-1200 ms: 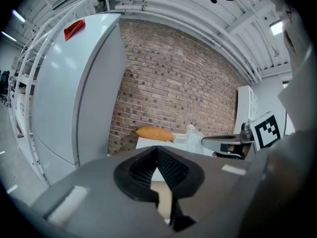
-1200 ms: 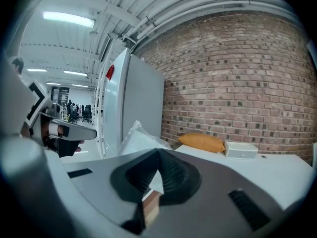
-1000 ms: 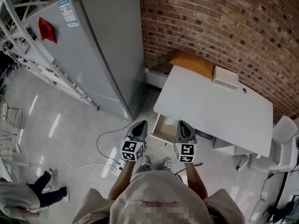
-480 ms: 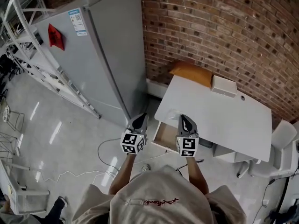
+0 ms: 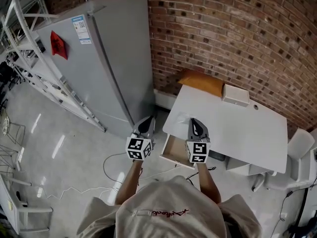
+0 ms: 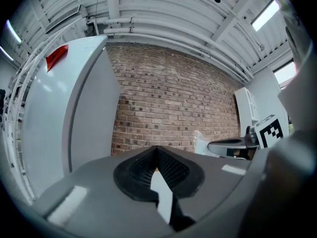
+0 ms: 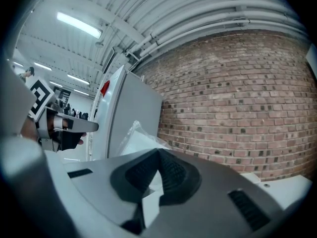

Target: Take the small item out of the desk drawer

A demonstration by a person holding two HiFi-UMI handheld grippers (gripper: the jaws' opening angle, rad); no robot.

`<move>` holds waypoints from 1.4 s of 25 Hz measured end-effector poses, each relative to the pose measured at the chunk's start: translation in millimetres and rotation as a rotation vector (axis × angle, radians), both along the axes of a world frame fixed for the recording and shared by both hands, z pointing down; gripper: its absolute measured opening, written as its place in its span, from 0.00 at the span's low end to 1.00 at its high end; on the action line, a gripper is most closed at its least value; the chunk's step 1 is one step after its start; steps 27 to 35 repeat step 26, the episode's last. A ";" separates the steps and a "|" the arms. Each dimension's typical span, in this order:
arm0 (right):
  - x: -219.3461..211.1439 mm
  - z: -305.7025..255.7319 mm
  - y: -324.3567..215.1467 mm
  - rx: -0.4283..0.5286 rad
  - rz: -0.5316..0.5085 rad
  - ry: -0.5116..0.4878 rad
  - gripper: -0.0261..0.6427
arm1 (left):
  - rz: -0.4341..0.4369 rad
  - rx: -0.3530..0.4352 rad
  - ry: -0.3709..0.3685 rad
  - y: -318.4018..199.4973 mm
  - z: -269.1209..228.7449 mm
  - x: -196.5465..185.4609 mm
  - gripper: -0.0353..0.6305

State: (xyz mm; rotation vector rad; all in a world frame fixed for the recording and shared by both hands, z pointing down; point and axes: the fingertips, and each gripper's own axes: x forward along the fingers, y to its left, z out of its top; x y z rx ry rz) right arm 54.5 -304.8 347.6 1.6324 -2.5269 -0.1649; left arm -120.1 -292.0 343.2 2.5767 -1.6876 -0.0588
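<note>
A white desk [image 5: 237,128] stands against the brick wall with its drawer [image 5: 174,151] pulled open at the near left corner. My right gripper [image 5: 194,121] is held over the desk's left edge, above the drawer. Its jaws are shut on a small clear plastic packet [image 7: 134,142] with white contents, which sticks up past the tips [image 7: 157,155]. The packet shows faintly in the head view [image 5: 183,118]. My left gripper [image 5: 147,121] hangs to the left of the drawer, over the floor. It is shut with nothing in it, its tips [image 6: 157,150] pointing at the wall.
A tall grey fridge [image 5: 109,58] stands left of the desk. An orange cushion [image 5: 200,82] and a white box [image 5: 235,95] lie at the desk's back edge. A white chair [image 5: 299,150] is at the right, cables [image 5: 111,165] on the floor, metal racks [image 5: 29,58] at far left.
Both grippers have risen from drawer level and moved forward; the right one now sits over the desk edge with the packet. The person at lower left has left the view.
</note>
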 end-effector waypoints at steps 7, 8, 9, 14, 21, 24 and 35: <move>0.9 2.8 -3.3 -0.006 -0.001 -0.006 0.06 | 0.000 0.004 -0.001 -5.2 -1.6 2.8 0.07; 1.3 3.0 -3.6 -0.007 0.000 -0.005 0.06 | 0.000 0.004 -0.002 -5.4 -1.6 2.8 0.07; 2.0 3.1 -4.0 -0.008 0.002 -0.005 0.06 | 0.000 0.004 -0.003 -5.6 -1.7 2.9 0.07; 6.7 3.7 -5.3 -0.011 0.006 0.002 0.06 | -0.001 0.008 -0.001 -5.8 -2.8 5.1 0.07; 10.1 2.5 -1.7 -0.012 0.009 0.006 0.06 | 0.001 0.011 -0.003 -2.7 -5.1 7.9 0.07; 9.5 2.8 0.4 -0.013 0.007 0.011 0.06 | -0.002 0.012 -0.004 -1.1 -5.6 7.7 0.07; 9.2 3.0 2.1 -0.016 0.006 0.015 0.06 | -0.003 0.012 -0.005 0.0 -5.8 7.6 0.07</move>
